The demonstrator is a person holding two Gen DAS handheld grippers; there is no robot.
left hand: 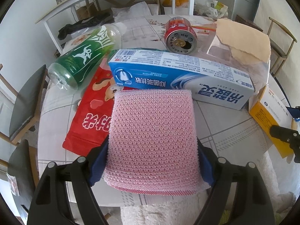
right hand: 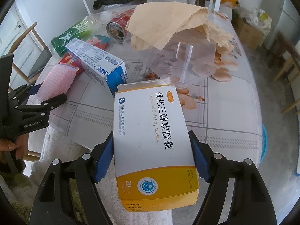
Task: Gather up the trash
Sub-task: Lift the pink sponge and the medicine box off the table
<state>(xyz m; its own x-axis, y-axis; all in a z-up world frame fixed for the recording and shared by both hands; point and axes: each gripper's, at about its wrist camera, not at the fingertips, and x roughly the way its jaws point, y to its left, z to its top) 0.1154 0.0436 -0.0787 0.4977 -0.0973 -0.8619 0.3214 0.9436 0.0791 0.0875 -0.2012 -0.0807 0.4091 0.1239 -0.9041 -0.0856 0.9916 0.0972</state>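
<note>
Pink mesh scouring sponge [left hand: 152, 140], soft and netted, sits clamped between the blue ribbed pads of the left tool [left hand: 152, 161], held level just above the counter [left hand: 225, 131]. Beyond it lie a blue toothpaste box [left hand: 180, 75], a red pouch [left hand: 90, 116], a green bottle [left hand: 82, 56] and a red can [left hand: 181, 36]. The right tool [right hand: 152, 161] grips a white-and-yellow cardboard capsule box [right hand: 151, 142], tilted, near a clear plastic tub [right hand: 187, 63] under crumpled tan paper [right hand: 168, 24].

A pink mesh sponge [left hand: 152, 136] sits clamped flat between blue pads; a white-and-yellow capsule box [right hand: 153, 140] (far flap open) is gripped likewise, both above the table edge.
</note>
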